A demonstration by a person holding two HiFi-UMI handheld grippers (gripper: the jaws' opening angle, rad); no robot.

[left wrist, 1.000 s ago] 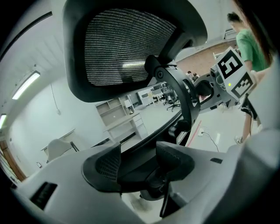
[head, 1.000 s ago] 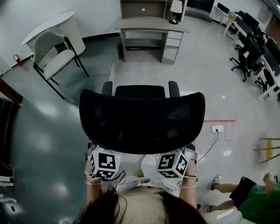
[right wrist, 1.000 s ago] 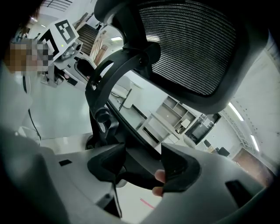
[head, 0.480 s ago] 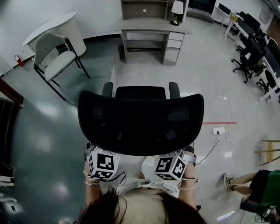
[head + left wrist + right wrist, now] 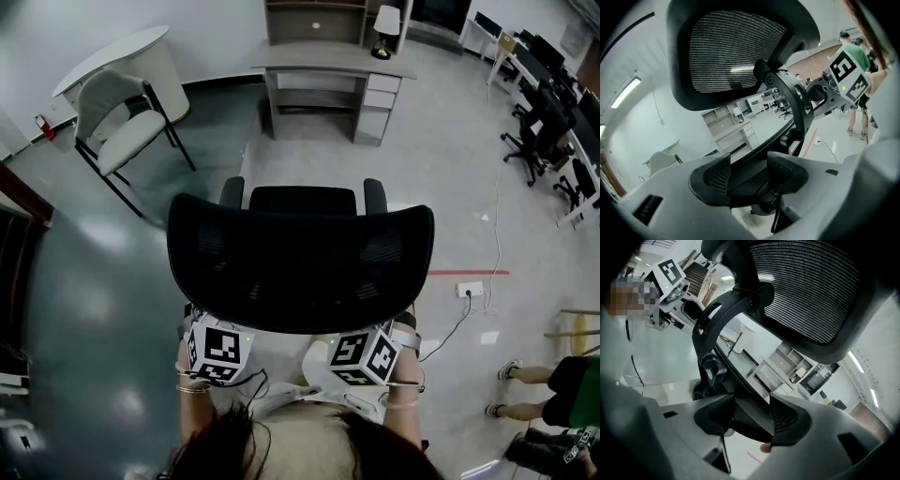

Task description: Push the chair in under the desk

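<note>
The black mesh office chair (image 5: pixel 300 253) stands in front of me, its seat facing the grey desk (image 5: pixel 328 58) across a stretch of open floor. Both grippers sit low behind its backrest. In the head view only the marker cubes of my left gripper (image 5: pixel 217 351) and right gripper (image 5: pixel 367 354) show; the jaws are hidden under the backrest's edge. In the left gripper view the left gripper (image 5: pixel 750 176) is shut on the black rim of the chair's back (image 5: pixel 740 51). The right gripper (image 5: pixel 747 416) likewise grips the chair's back (image 5: pixel 806 291).
A white chair (image 5: pixel 117 117) and a round white table (image 5: pixel 112 56) stand at the far left. A power strip (image 5: pixel 466 289) with a cable and a red floor line (image 5: pixel 469 273) lie to the right. Office chairs (image 5: pixel 548 122) line the right side. A person's legs (image 5: pixel 553 384) show at bottom right.
The desk has drawn slightly nearer in the head view while the chair keeps its place before me. The person at bottom right has walked farther right.
</note>
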